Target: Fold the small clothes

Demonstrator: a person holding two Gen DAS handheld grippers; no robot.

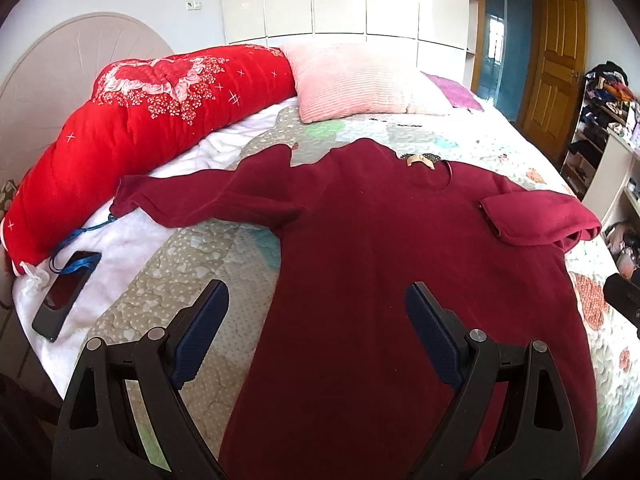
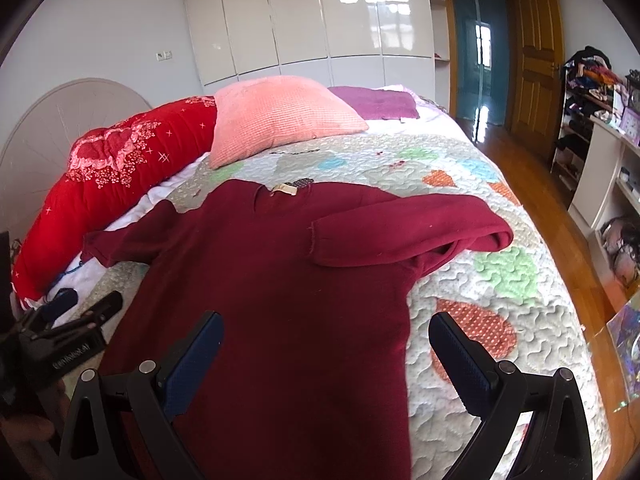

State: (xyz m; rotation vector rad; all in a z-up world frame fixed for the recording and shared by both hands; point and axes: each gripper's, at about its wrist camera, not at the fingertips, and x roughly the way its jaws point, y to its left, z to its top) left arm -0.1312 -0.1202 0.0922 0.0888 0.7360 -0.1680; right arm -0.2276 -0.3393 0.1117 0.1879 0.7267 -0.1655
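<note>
Two hand-held grippers hang over a bed [image 1: 224, 264] covered by a quilted spread with pastel heart patches. At the bed's left edge a rounded pale headboard [image 1: 60, 60] rises against the wall, and a long red floral bolster [image 1: 132, 120] curves along it. Beside the bolster's near end, on a white fleecy strip, a dark phone [image 1: 66, 292] lies with a blue lanyard. A dark red sweater [image 1: 380, 280] is spread flat across the middle of the bed, neck toward the far edge, hem toward the near edge. Its left sleeve [image 1: 192, 196] stretches out toward the bolster; its right sleeve [image 2: 408, 236] is folded back across the chest. The left hand-held gripper [image 1: 316, 320] is spread wide with nothing between its blue-padded fingers, straddling the sweater's left side edge low on the body. The right hand-held gripper [image 2: 326, 352] is likewise wide apart and empty, over the sweater's right side edge. Whether either touches the cloth I cannot tell. Beyond the sweater a pink ribbed pillow [image 2: 276, 116] and a purple cushion [image 2: 376, 104] sit near the far edge. Glossy white wardrobe doors [image 2: 320, 16] fill the back wall. To the right stand a wooden door [image 2: 536, 52], wood flooring [image 2: 560, 224] and open shelves [image 2: 588, 96] stacked with clothes.
</note>
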